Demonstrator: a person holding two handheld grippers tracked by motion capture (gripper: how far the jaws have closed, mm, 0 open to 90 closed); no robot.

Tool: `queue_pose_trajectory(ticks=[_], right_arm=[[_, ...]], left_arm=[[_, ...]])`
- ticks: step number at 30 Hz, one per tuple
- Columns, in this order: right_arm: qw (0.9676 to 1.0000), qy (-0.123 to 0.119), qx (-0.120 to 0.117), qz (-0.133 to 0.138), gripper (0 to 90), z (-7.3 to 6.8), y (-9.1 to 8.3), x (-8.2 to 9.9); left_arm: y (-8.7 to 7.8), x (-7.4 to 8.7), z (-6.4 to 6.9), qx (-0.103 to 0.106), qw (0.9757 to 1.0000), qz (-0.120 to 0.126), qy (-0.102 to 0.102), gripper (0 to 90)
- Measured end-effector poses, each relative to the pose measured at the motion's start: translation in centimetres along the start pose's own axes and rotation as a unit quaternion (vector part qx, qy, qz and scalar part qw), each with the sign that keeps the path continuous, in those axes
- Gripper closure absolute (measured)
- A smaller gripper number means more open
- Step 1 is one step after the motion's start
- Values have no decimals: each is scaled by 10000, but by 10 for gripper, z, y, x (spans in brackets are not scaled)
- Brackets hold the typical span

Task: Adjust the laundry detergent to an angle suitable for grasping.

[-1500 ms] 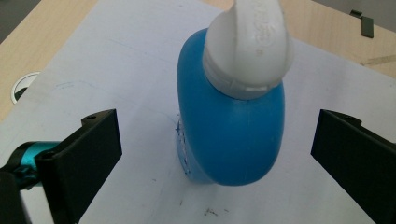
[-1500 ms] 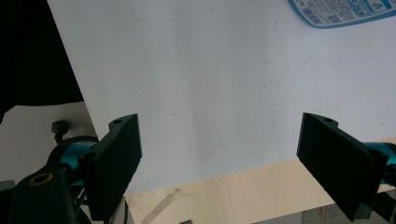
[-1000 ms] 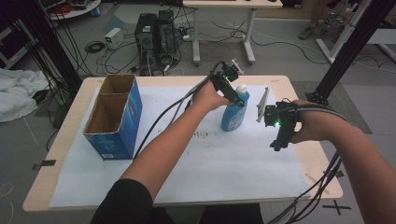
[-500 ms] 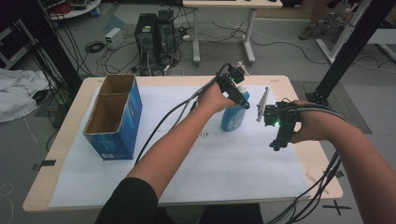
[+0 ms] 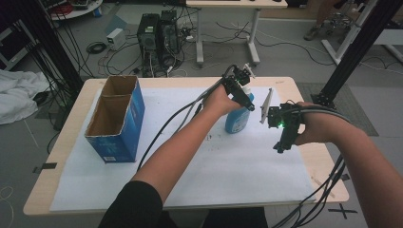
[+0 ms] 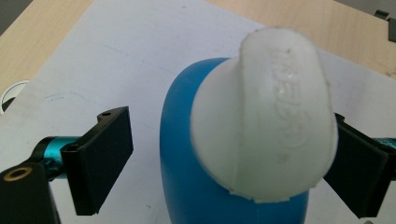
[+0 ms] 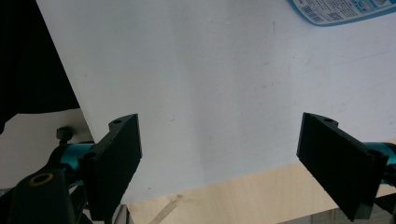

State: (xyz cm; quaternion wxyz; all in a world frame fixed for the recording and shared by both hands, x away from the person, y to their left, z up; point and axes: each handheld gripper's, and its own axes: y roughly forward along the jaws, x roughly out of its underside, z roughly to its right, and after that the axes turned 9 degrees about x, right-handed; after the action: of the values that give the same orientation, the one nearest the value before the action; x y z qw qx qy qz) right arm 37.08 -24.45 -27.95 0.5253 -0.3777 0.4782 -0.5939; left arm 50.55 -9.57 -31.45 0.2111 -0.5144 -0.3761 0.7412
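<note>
Nearest, right tongs [image 5: 279, 146] hovering over the white paper [image 5: 237, 166] at the bench [image 5: 304, 90] edge, jaws wide apart and empty, probably waiting clear. Farther in, blue bottle [image 5: 237, 116] upright on the paper, white cap [image 6: 264, 116] up, handy for a top grab. Left tongs [image 5: 244, 95] lowered around that cap, jaws just closing in, left pad [image 6: 100, 163] short of it, right one hidden behind. Beyond, open blue box [image 5: 116, 118], well apart.
</note>
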Motion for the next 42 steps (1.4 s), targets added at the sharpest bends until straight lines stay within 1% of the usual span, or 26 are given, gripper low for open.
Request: queue_pose_trajectory(ticks=[4,5,7,9,10,12,14,17,21,27,29,34,35,40,42], right_arm=[[10000,20,-8,8,131,0,1,-1],[10000,9,-7,11,131,0,1,-1],[10000,1,-3,6,131,0,1,-1],[10000,26,-19,13,131,0,2,-1],[10000,25,-10,16,131,0,2,-1],[10000,21,-12,11,131,0,2,-1],[10000,4,-7,25,131,0,2,-1],[10000,17,-5,-4,131,-1,2,0],[10000,82,-7,19,131,-1,3,2],[10000,70,-17,-10,131,-1,5,3],[10000,72,-10,16,131,-1,5,3],[10000,44,-15,10,131,-1,5,3],[10000,61,-17,-7,130,-2,5,3],[9999,114,-13,3,131,-1,4,4],[10000,73,-14,-7,131,-1,4,4]], left_arm=[[0,0,0,17,10000,4,-23,114],[0,0,1,-29,10000,-12,6,114],[0,0,1,-5,10000,-32,-1,136],[1,0,2,-94,9999,-34,-4,141],[0,0,2,-117,9999,-26,7,145],[1,-1,3,-98,9999,-55,12,152],[2,-1,4,-176,9998,-80,35,182],[2,-1,4,-154,9998,-85,11,187],[1,-1,5,-145,9999,-78,29,235],[3,-1,7,-129,9999,-95,0,252],[3,-2,8,-106,9999,-97,22,279],[3,-2,8,-129,9999,-99,-8,305],[3,-2,8,-134,9999,-96,-1,324],[3,-2,9,-178,9998,-126,2,335],[2,-2,8,-205,9997,-118,-10,360]])
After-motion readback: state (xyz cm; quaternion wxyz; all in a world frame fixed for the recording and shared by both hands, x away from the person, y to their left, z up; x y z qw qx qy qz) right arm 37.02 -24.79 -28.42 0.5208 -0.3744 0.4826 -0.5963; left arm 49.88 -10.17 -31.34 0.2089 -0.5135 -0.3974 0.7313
